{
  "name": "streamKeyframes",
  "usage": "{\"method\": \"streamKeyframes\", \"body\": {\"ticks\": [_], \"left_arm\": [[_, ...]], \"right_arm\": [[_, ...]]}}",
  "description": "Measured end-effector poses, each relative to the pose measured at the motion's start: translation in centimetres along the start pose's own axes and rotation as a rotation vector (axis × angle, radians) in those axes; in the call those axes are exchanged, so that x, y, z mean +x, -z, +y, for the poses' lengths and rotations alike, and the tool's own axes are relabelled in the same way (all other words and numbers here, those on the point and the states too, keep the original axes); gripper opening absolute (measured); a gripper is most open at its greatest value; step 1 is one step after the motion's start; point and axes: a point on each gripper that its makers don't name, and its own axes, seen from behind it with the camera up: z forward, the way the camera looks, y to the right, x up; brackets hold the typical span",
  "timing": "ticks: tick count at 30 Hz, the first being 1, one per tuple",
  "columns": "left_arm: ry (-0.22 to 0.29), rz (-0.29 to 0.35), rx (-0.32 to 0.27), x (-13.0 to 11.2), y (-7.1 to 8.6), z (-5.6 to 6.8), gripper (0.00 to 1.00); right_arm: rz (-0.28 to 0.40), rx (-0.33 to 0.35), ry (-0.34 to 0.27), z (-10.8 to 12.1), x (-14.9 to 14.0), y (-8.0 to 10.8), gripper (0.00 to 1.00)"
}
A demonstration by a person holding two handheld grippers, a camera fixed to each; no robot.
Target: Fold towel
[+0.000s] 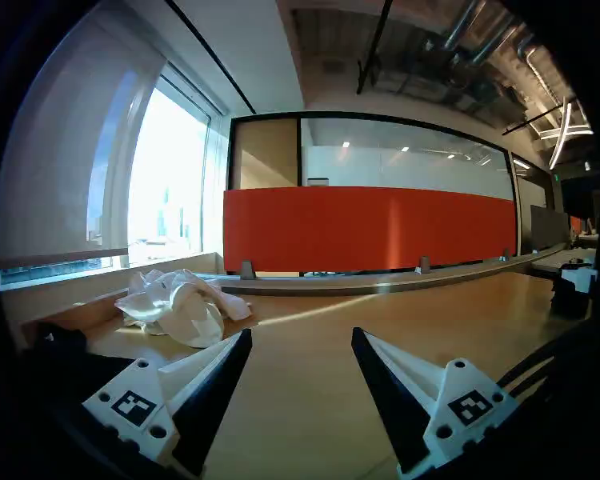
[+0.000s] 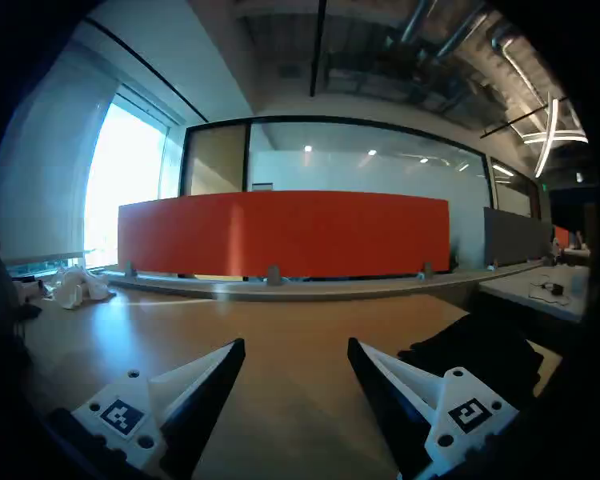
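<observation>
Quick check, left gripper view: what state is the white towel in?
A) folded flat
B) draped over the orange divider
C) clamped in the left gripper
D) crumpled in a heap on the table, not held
D: the white towel lies bunched up on the wooden table, off to one side ahead of the left gripper, whose fingers are apart with nothing between them.

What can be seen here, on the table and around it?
towel: one, white, crumpled on the table, near the window
table: one, light wood, in the foreground
screen: one, orange, along the table's far edge
dark heap: one, black, at the table's right edge; cannot tell what it is
window: one, bright, at left
left tongs: one, white and black, open, empty
right tongs: one, white and black, open, empty
</observation>
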Motion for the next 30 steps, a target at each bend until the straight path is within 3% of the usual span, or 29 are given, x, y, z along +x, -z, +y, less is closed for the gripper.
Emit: {"method": "streamKeyframes", "body": {"ticks": [30], "left_arm": [[0.000, 0.000, 0.000, 0.01, -0.01, 0.05, 0.93]], "right_arm": [[0.023, 0.005, 0.003, -0.14, 0.31, 0.46, 1.00]]}}
